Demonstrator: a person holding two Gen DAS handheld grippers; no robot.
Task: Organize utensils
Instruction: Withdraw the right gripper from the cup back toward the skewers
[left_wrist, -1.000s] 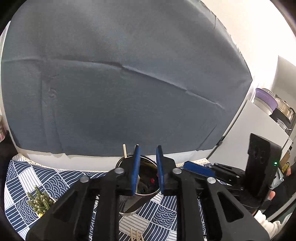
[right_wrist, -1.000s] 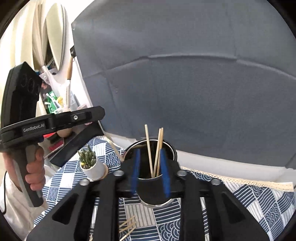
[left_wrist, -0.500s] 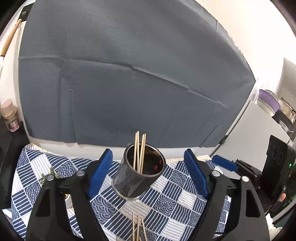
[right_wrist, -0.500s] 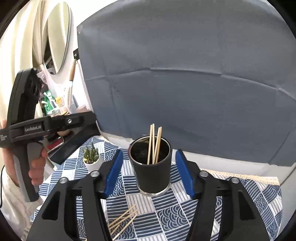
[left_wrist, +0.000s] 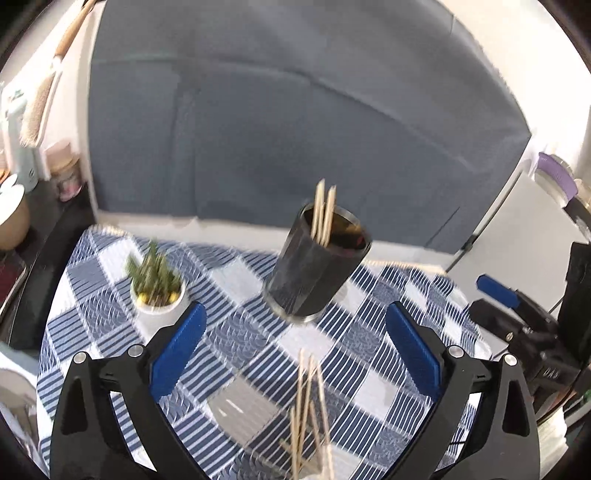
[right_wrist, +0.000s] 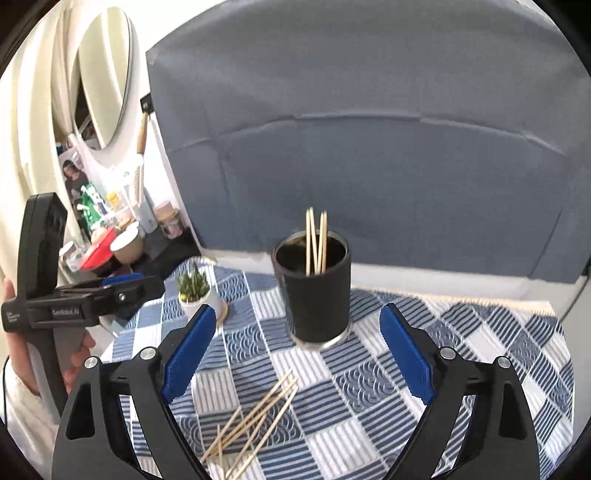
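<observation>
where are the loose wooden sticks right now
In the right wrist view the loose sticks lie in a pile on the blue checked cloth, in front of the black cup, nearer the camera and slightly left.

"GenRobot.AI" is printed on the left claw (right_wrist: 122, 282).

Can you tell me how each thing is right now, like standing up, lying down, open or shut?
Black cup: upright on the cloth, nothing gripping it.
Sticks in cup: standing, tips above the rim.
Loose sticks: lying scattered on the cloth.
Little plant pot: upright.
Left gripper: opening, nothing between fingers.
Right gripper: opening, nothing between fingers.
</observation>
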